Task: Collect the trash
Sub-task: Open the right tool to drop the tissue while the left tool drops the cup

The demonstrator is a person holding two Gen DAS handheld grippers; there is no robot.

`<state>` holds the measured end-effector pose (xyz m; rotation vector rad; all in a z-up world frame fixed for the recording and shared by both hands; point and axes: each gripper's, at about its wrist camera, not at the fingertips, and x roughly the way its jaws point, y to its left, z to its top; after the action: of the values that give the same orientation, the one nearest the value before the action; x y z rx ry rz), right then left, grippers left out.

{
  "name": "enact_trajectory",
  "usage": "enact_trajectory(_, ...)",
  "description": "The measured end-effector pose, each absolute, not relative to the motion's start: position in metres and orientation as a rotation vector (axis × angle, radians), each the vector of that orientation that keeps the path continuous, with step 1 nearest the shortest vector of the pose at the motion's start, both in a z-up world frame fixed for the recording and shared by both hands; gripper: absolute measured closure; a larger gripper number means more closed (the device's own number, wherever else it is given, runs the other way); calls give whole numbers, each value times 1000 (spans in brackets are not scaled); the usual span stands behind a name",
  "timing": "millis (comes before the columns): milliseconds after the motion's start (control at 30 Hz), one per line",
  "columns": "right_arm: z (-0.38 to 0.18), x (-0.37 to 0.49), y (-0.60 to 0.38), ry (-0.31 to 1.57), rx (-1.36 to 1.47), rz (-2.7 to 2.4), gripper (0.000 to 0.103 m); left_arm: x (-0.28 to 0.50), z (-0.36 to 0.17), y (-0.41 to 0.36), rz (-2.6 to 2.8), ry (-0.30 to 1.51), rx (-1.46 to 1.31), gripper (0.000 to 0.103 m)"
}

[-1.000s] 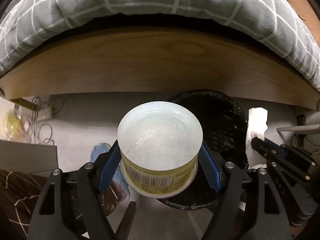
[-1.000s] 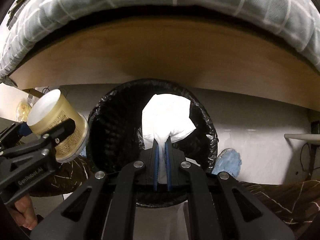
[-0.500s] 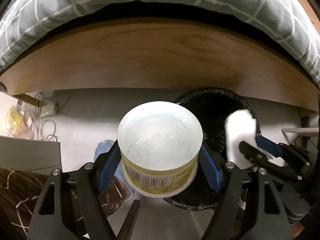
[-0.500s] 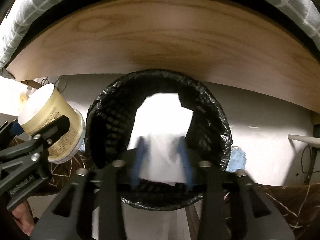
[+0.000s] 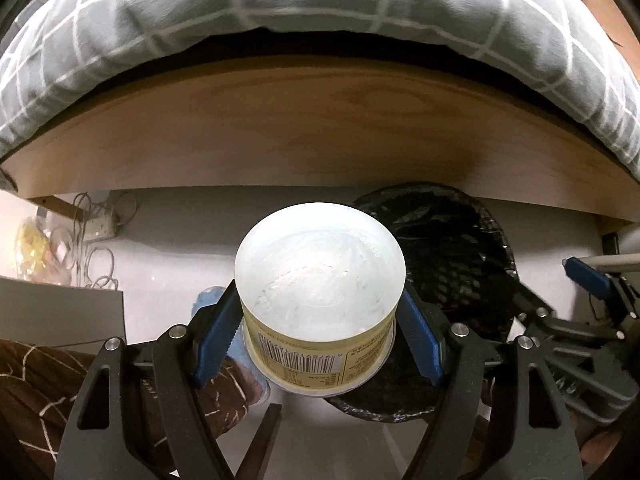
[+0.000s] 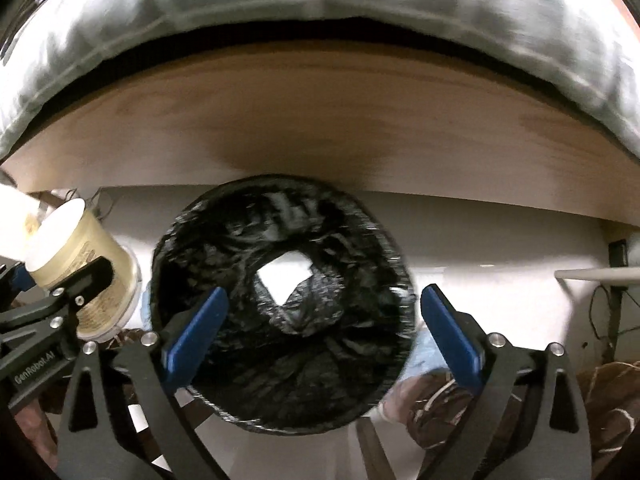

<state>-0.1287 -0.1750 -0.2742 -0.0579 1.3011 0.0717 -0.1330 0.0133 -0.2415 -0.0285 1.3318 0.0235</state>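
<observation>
Jaws of the left gripper (image 5: 320, 340) clamp the tub (image 5: 320, 296), bin (image 5: 448, 280) just right; right gripper (image 6: 320, 332) is opening, seemingly empty.

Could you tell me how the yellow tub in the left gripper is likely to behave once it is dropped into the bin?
The yellow tub looks like thin plastic, so probably light. Its round wall suggests it could roll off the bin rim if released off-centre. The left gripper clamps it undented, so it seems fairly stiff.
</observation>
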Motion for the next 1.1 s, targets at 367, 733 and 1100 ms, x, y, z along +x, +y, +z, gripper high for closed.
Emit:
enact_trajectory(367, -239, -138, -237, 1230, -16, -57, 7, -130, -237, -30, -69, 1317, 8, 30)
enact_trajectory(733, -219, -157, -269, 1178, -42, -134, 7, -128, -242, -71, -170, 1320, 44, 30)
enact_trajectory(1100, -224, -158, -282, 1198, 8, -152, 7, -131, -249, -92, -212, 1322, 111, 26)
